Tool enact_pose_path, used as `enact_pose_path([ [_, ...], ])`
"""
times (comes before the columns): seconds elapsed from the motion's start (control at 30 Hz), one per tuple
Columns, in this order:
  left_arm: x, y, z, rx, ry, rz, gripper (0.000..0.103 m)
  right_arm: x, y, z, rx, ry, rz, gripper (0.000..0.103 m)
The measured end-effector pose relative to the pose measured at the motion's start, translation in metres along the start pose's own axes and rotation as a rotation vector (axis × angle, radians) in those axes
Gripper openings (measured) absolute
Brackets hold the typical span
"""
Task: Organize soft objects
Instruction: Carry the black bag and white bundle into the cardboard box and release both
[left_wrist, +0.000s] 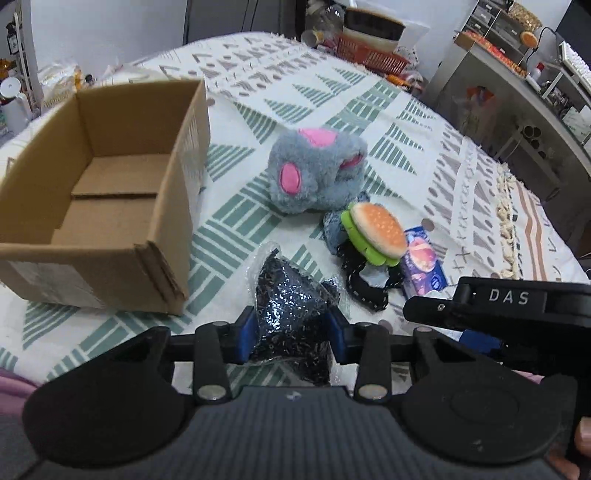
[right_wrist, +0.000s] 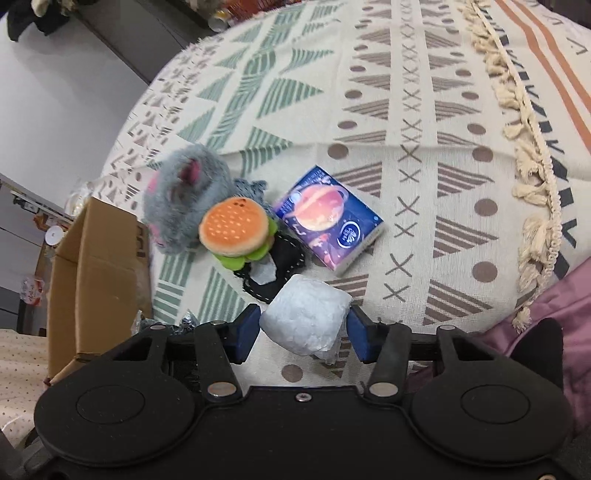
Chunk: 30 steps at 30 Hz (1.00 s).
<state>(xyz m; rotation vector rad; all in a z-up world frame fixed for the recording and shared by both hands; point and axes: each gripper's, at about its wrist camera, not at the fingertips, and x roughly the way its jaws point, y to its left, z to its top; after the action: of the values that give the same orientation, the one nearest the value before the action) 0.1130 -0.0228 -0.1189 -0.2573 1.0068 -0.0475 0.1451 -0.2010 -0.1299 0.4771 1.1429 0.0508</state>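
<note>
Gripping a sparkly dark bag (left_wrist: 291, 317) between closed blue pads, the left gripper (left_wrist: 291, 332) sits beside the empty cardboard box (left_wrist: 110, 192), while the right gripper (right_wrist: 304, 328) pinches a white wrapped bundle (right_wrist: 306, 317), whose slick plastic could slip free.

A patterned blanket (right_wrist: 424, 110) covers the bed, bearing a cardboard box (left_wrist: 110, 206), grey plush (left_wrist: 314, 170), burger toy (right_wrist: 236, 230) and blue packet (right_wrist: 328, 216).
</note>
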Motion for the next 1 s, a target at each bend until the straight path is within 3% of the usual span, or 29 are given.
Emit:
enact_pose_path([
  [0.3,-0.038,-0.007,0.008,0.029,-0.079,0.006,0.039,-0.027,0.008,-0.002,-0.063,-0.129,0.022,0.050],
  [1.0,-0.082,0.018,0.033,0.001,-0.191,0.034,0.039,-0.064,0.037,-0.007,-0.207,-0.308,0.112,0.050],
])
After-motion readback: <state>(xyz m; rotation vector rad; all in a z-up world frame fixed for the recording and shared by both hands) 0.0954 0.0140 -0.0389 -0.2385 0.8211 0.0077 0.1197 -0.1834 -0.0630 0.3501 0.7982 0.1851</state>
